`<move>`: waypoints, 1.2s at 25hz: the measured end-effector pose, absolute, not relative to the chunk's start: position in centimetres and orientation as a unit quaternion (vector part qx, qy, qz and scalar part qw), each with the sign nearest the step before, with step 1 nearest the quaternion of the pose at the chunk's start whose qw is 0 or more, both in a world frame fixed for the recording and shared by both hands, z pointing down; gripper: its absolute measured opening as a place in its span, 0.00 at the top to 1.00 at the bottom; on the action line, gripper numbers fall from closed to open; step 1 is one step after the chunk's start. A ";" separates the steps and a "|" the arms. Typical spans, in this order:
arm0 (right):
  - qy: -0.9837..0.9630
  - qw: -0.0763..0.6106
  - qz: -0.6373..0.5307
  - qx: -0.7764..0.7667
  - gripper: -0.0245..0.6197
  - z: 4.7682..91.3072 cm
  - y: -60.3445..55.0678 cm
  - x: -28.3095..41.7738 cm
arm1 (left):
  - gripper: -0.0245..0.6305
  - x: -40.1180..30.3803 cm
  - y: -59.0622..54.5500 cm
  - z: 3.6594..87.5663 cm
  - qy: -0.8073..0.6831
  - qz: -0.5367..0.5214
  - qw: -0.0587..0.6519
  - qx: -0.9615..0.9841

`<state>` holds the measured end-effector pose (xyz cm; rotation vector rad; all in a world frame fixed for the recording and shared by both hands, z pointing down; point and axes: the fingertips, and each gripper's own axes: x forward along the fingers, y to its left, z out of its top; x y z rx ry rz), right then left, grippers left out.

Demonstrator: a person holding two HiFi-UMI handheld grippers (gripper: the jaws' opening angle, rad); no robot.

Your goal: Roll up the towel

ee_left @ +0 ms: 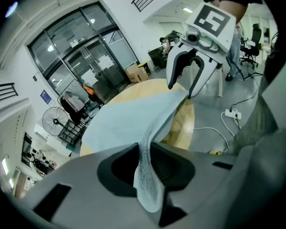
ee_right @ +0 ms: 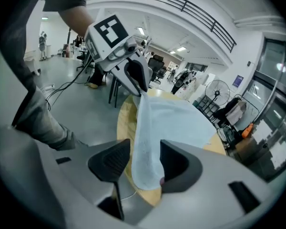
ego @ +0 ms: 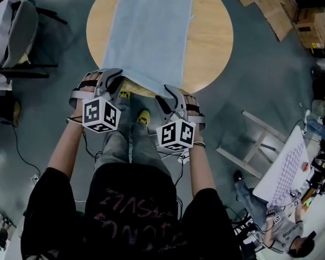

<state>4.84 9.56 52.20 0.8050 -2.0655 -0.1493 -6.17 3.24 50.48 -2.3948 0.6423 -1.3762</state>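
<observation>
Pale blue towel (ego: 151, 31) spread flat lengthwise on round wooden table (ego: 211, 37), near end raised at table's near rim.

Left gripper (ee_left: 145, 149): jaws narrow, pinching near-left corner, fabric bunched between pads.

Right gripper (ee_right: 144, 162): jaws wide, near-right corner hanging between them, resting on one pad only, not clamped.

Judgement: clean first turn needs both corners held level. Right should clamp cloth first, then lay edge over evenly, tight, square to long sides.

Room: big hall, grey floor (ego: 59, 112), glazed doors (ee_left: 93, 66), cardboard boxes (ego: 314, 26), pedestal fan (ee_left: 54, 120).
</observation>
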 end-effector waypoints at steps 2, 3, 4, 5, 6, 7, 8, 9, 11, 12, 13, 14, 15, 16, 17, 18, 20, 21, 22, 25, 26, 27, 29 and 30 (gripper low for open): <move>-0.826 0.452 -0.064 0.331 0.67 52.7 8.8 4.8 | 0.83 -6.0 2.5 50.5 0.217 -0.481 0.155 -0.835; -0.823 0.452 -0.063 0.338 0.70 52.7 8.2 4.9 | 0.83 -5.9 2.1 50.5 0.214 -0.482 0.157 -0.835; -0.821 0.451 -0.061 0.344 0.72 52.7 7.5 5.0 | 0.83 -6.0 1.6 50.5 0.211 -0.483 0.158 -0.835; -0.819 0.451 -0.060 0.349 0.72 52.5 6.8 5.2 | 0.83 -6.1 1.0 50.4 0.210 -0.484 0.157 -0.835; -0.818 0.451 -0.059 0.352 0.72 52.4 6.0 5.3 | 0.83 -6.3 0.5 50.4 0.209 -0.484 0.155 -0.835; -0.817 0.451 -0.058 0.355 0.72 52.3 5.4 5.6 | 0.83 -6.4 0.0 50.4 0.208 -0.485 0.151 -0.836; -0.815 0.452 -0.056 0.358 0.72 52.2 4.7 5.8 | 0.83 -6.5 -0.5 50.5 0.205 -0.486 0.148 -0.836; -0.813 0.455 -0.054 0.359 0.72 52.3 4.1 6.1 | 0.82 -6.6 -0.9 50.7 0.201 -0.488 0.145 -0.837; -0.809 0.462 -0.050 0.359 0.72 52.7 2.8 6.4 | 0.82 -6.5 -1.7 51.3 0.190 -0.492 0.142 -0.838; -0.807 0.466 -0.048 0.359 0.72 53.0 2.2 6.6 | 0.82 -6.4 -2.0 51.6 0.185 -0.494 0.141 -0.838; -0.806 0.469 -0.045 0.358 0.72 53.3 1.6 6.7 | 0.82 -6.3 -2.2 52.0 0.179 -0.496 0.140 -0.838; -0.805 0.472 -0.042 0.357 0.72 53.7 1.2 6.8 | 0.82 -6.3 -2.4 52.3 0.174 -0.497 0.139 -0.839; -0.804 0.475 -0.037 0.355 0.72 54.1 0.8 6.9 | 0.82 -6.3 -2.6 52.7 0.169 -0.499 0.138 -0.839; -0.804 0.478 -0.033 0.353 0.72 54.5 0.5 7.0 | 0.81 -6.3 -2.7 53.1 0.164 -0.500 0.135 -0.839; -0.804 0.480 -0.030 0.350 0.72 54.9 0.3 7.0 | 0.81 -6.4 -2.8 53.5 0.158 -0.501 0.132 -0.840; -0.805 0.478 -0.027 0.350 0.73 55.0 0.1 6.9 | 0.80 -6.5 -2.8 53.7 0.154 -0.502 0.129 -0.841; -0.808 0.470 -0.025 0.355 0.72 54.6 -0.1 6.9 | 0.80 -6.7 -2.7 53.7 0.148 -0.499 0.130 -0.844; -0.809 0.464 -0.027 0.360 0.72 54.1 -0.1 6.9 | 0.80 -6.8 -2.6 53.5 0.149 -0.496 0.130 -0.845; -0.811 0.458 -0.030 0.363 0.72 53.4 0.0 6.9 | 0.80 -6.9 -2.5 53.2 0.152 -0.492 0.129 -0.847; -0.817 0.444 -0.039 0.366 0.72 51.3 1.0 6.7 | 0.80 -7.2 -2.3 51.4 0.165 -0.477 0.124 -0.854; -0.820 0.442 -0.042 0.360 0.72 50.7 1.6 6.4 | 0.80 -7.4 -2.1 50.8 0.169 -0.473 0.126 -0.855; -0.823 0.443 -0.046 0.351 0.72 50.4 2.5 6.0 | 0.80 -7.5 -1.8 50.2 0.173 -0.470 0.130 -0.856; -0.829 0.453 -0.053 0.324 0.73 50.6 4.5 5.1 | 0.80 -7.9 -0.8 49.1 0.177 -0.466 0.139 -0.856; -0.831 0.460 -0.057 0.309 0.74 51.1 5.5 4.6 | 0.80 -8.0 0.0 48.9 0.175 -0.466 0.142 -0.856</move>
